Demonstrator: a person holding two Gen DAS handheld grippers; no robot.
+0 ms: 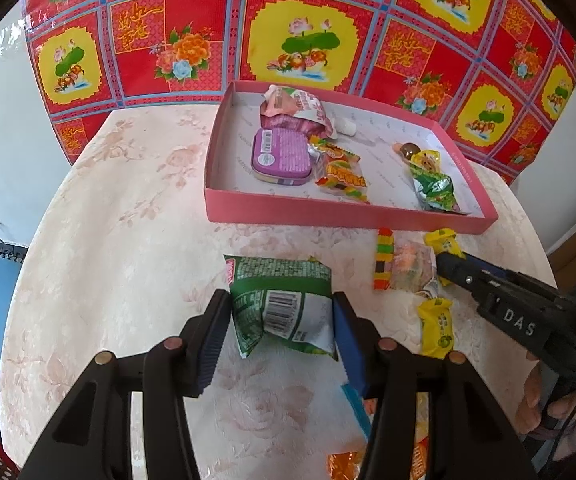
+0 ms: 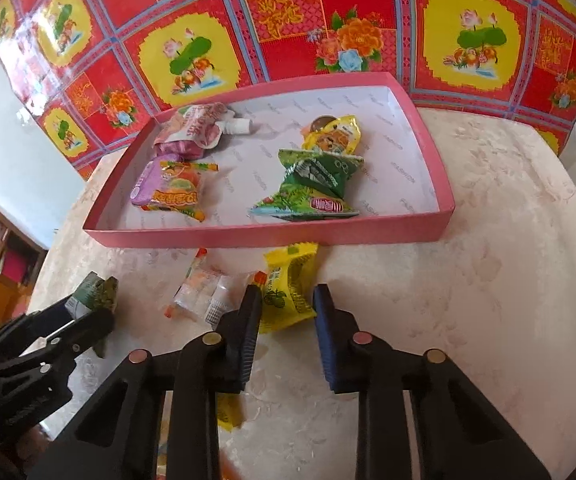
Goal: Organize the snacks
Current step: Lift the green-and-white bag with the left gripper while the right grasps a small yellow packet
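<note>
On the left, the left tongs point(image 1: 282, 320) are seen clamped on a green snack packet point(image 1: 284, 304), its barcode side facing up, both pads pressed against its crumpled sides just above the pale floral desk point(image 1: 128, 240). Beyond it, near the far edge of the desk, a shallow pink box point(image 1: 328, 214) is set; inside it a pink pouch point(image 1: 296, 108), a purple tin point(image 1: 282, 156) and an orange gummy packet point(image 1: 342, 174) are grouped at the left, while a green-and-yellow wrapped snack point(image 1: 434, 184) lies to the right. Just in front of the box, a strip of coloured candy point(image 1: 384, 258) and a clear packet point(image 1: 410, 268) lie side by side on the desk. Further right, a yellow candy packet point(image 2: 290, 286) lies just before the box's near wall, and the right tongs point(image 2: 286, 300) are placed around it, narrowed, the left pad touching the wrapper; whether the right pad presses it cannot be told. A second yellow packet point(image 1: 436, 328) lies nearer on the desk.
</note>
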